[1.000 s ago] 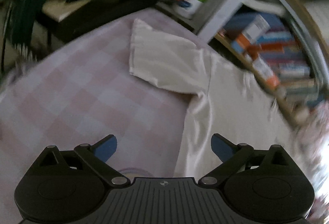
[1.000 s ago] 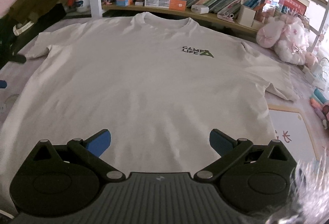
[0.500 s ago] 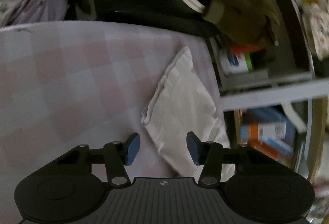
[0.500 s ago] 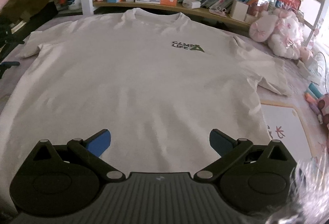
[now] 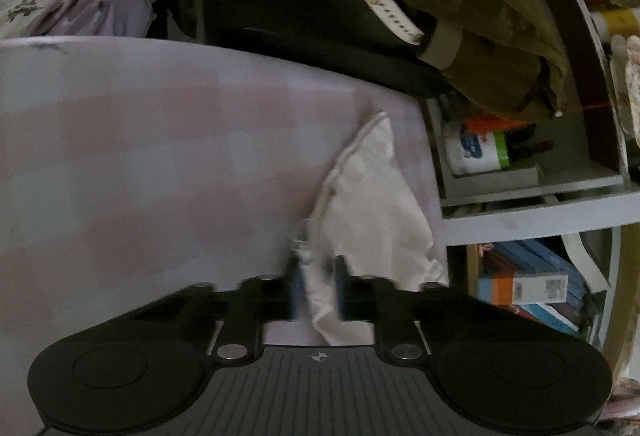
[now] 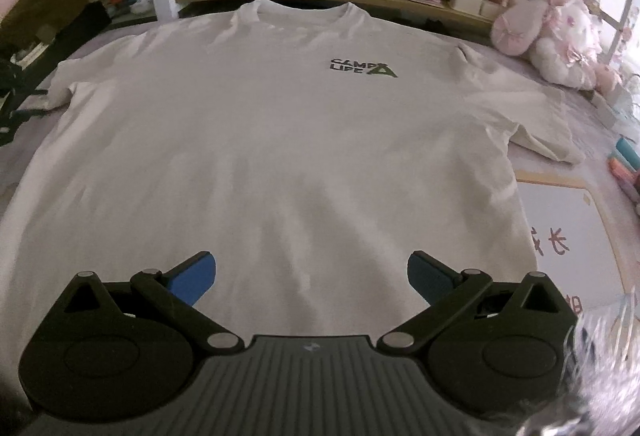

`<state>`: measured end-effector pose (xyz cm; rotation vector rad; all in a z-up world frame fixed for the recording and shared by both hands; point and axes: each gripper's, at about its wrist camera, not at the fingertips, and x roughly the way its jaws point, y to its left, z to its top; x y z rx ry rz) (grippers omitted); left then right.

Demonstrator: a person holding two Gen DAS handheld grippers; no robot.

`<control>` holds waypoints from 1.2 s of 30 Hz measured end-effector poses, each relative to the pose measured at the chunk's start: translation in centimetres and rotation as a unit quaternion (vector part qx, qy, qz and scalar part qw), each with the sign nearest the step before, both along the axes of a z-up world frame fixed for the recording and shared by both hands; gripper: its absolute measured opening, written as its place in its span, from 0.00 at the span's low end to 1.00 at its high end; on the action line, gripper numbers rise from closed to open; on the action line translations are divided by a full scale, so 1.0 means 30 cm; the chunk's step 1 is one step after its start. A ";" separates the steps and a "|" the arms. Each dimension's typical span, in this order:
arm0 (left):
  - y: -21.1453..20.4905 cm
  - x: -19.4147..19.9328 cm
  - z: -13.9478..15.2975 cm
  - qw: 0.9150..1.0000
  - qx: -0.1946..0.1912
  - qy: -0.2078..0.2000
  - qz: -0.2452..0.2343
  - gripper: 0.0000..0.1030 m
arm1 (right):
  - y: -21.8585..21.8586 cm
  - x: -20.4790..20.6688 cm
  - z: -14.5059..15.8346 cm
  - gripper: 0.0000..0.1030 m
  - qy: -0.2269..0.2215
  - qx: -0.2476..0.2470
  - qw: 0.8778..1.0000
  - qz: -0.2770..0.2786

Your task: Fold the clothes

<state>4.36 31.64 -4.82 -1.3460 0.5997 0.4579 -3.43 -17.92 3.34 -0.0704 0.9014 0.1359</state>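
Now the left gripper [image 5: 318, 290] fingers have just closed on the T-shirt [image 6: 280, 140] sleeve edge; right gripper [image 6: 312, 278] fingers wide.

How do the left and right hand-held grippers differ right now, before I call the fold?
The left hand-held gripper has just been closing and is shut on the T-shirt's sleeve; the right hand-held gripper is open, holding nothing. The left is at the sleeve's edge by the checked sheet; the right hangs over the T-shirt near its hem. Both have blue pads.
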 end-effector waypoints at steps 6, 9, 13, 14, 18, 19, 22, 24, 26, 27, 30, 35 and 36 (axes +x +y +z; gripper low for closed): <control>-0.023 -0.003 0.034 0.999 0.034 -0.006 -0.005 0.06 | -0.038 0.008 -0.014 1.00 0.007 0.006 1.000 -0.001; -0.052 0.029 0.099 0.996 0.083 -0.007 -0.039 0.06 | -0.053 0.013 -0.023 1.00 0.010 0.012 1.000 -0.001; -0.120 0.095 0.186 0.984 0.150 -0.006 -0.101 0.06 | -0.070 0.019 -0.036 1.00 0.013 0.023 1.000 0.001; -0.139 0.112 0.208 0.979 0.167 -0.006 -0.117 0.06 | -0.074 0.021 -0.040 1.00 0.015 0.026 1.000 0.002; -0.265 0.194 0.294 0.944 0.253 -0.008 -0.209 0.06 | -0.087 0.028 -0.053 1.00 0.023 0.032 0.999 0.003; -0.321 0.216 0.311 0.926 0.285 -0.008 -0.245 0.06 | -0.090 0.029 -0.054 1.00 0.025 0.033 0.999 0.004; -0.556 0.270 0.320 0.826 0.409 -0.010 -0.388 0.06 | -0.099 0.033 -0.058 1.00 0.028 0.034 0.999 0.003; -0.728 0.287 0.301 0.721 0.493 -0.004 -0.486 0.07 | -0.100 0.036 -0.058 1.00 0.028 0.033 0.999 0.005; -0.844 0.278 0.228 0.639 0.533 0.018 -0.554 0.15 | -0.097 0.039 -0.059 1.00 0.029 0.030 0.999 0.009; -0.877 0.272 0.188 0.617 0.538 0.030 -0.574 0.15 | -0.096 0.040 -0.060 1.00 0.029 0.028 0.999 0.011; -0.862 0.250 0.144 0.658 0.508 0.048 -0.553 0.21 | -0.093 0.039 -0.062 1.00 0.029 0.025 0.999 0.017; -0.655 0.133 0.188 0.843 0.345 -0.002 -0.413 0.64 | -0.091 0.042 -0.066 1.00 0.026 0.020 0.999 0.021; -0.603 0.106 0.193 0.873 0.312 -0.013 -0.375 0.64 | -0.089 0.044 -0.067 1.00 0.025 0.020 0.999 0.021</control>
